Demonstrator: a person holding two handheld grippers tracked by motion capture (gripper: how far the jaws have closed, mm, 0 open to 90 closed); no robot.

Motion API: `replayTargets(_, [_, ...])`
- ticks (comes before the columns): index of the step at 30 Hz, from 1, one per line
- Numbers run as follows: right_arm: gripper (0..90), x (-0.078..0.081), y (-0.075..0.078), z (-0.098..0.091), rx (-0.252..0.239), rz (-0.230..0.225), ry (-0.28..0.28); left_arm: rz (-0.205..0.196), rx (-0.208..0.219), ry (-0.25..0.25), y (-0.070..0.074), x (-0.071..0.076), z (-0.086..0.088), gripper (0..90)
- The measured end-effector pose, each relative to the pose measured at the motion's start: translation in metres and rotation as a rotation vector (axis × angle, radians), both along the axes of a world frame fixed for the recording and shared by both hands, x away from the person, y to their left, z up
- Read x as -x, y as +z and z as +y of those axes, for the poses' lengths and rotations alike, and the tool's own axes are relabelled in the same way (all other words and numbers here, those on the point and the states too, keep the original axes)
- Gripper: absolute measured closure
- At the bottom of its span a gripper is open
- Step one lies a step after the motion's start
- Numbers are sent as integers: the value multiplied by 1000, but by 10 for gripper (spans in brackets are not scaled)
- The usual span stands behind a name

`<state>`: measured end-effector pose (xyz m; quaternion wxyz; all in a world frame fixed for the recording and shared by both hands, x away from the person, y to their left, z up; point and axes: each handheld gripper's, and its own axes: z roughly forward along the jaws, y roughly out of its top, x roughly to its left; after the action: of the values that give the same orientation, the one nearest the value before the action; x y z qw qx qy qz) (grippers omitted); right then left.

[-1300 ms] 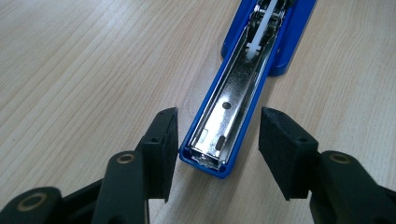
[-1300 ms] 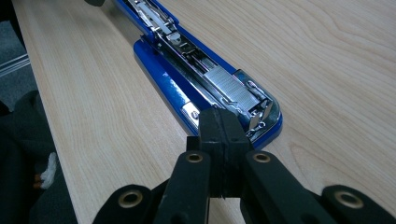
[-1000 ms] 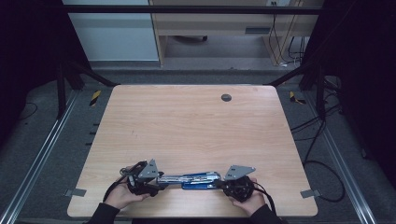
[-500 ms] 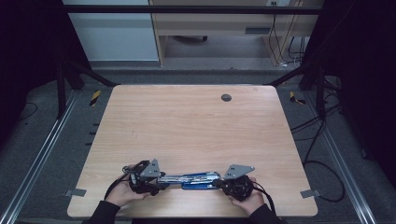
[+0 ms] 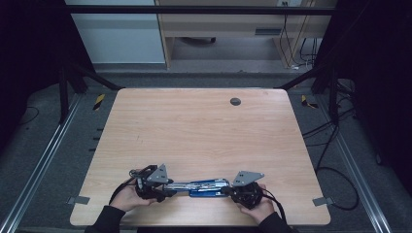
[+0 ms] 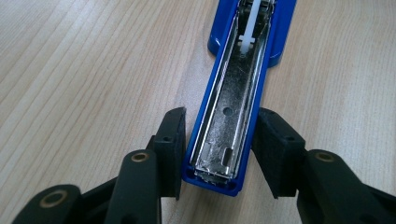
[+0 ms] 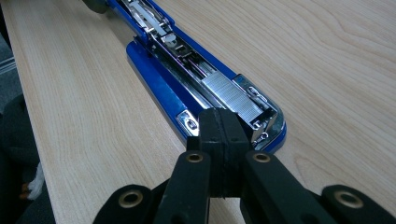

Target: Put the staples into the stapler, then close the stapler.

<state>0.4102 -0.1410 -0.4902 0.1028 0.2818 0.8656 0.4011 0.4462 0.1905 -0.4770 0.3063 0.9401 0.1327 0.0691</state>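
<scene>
item: blue stapler (image 5: 204, 186), opened out flat, lying lengthwise along the near edge of the wooden counter (image 5: 194, 131), between the two grippers. in the right gripper view the base end faces the camera, with a strip of staples (image 7: 231, 98) seated in the metal channel near the front. in the left gripper view the blue top arm (image 6: 233, 112) shows its bare metal underside facing up, with a white plastic pusher (image 6: 247, 39) farther along.

left gripper (image 5: 163, 187): held in the person's left hand (image 5: 127, 198) at the stapler's left end. its jaws stand on either side of the arm's tip and have just been closing in on it; the left pad (image 6: 173, 140) sits just beside the blue edge, the right pad (image 6: 275, 144) near the other edge. whether either pad presses cannot be told.

right gripper (image 5: 231, 190): held in the right hand (image 5: 257, 208) at the stapler's right end. jaws together, nothing between them, tips just before the staple end of the base.

other: a small dark round fitting (image 5: 235, 101) is set in the far part of the counter, well apart from the stapler.
</scene>
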Motion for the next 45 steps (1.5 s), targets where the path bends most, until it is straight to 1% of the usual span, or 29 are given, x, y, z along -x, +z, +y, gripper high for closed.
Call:
replayTargets(8, [900,0,0,0,1,-4,3,16,-21,-20,2,-3,-1,569])
replayTargets(10, [900,0,0,0,0,-8,5,19,-17,-24,2,-4,-1,573])
replayTargets(11, [900,0,0,0,0,-8,5,26,-7,-23,1,-4,-1,575])
replayTargets(12, [900,0,0,0,0,-8,4,26,-11,-32,1,-5,0,577])
replayTargets(14, [900,0,0,0,0,-8,5,29,-7,-34,1,-5,0,579])
replayTargets(18, [900,0,0,0,0,-5,4,36,-27,-41,3,-6,-2,586])
replayTargets(23, [900,0,0,0,-3,-3,4,43,-30,-52,4,-7,-2,592])
replayTargets(26, [900,0,-1,0,-5,-2,3,43,-29,-53,4,-7,-2,595])
replayTargets(32, [900,0,-1,0,-5,-3,3,54,-29,-61,5,-8,-2,601])
replayTargets(34, [900,0,-1,0,-7,-3,5,56,-39,-64,6,-9,-2,603])
replayTargets(36, [900,0,-1,1,-4,-4,4,58,-40,-65,7,-9,-2,604])
replayTargets(38, [900,0,-1,1,-4,-8,6,61,-31,-69,7,-9,-3,605])
replayTargets(39, [900,0,-1,0,-5,-7,5,59,-40,-71,9,-9,-2,605])
replayTargets(45, [900,0,-1,0,-8,-5,7,60,-43,-81,12,-10,-3,610])
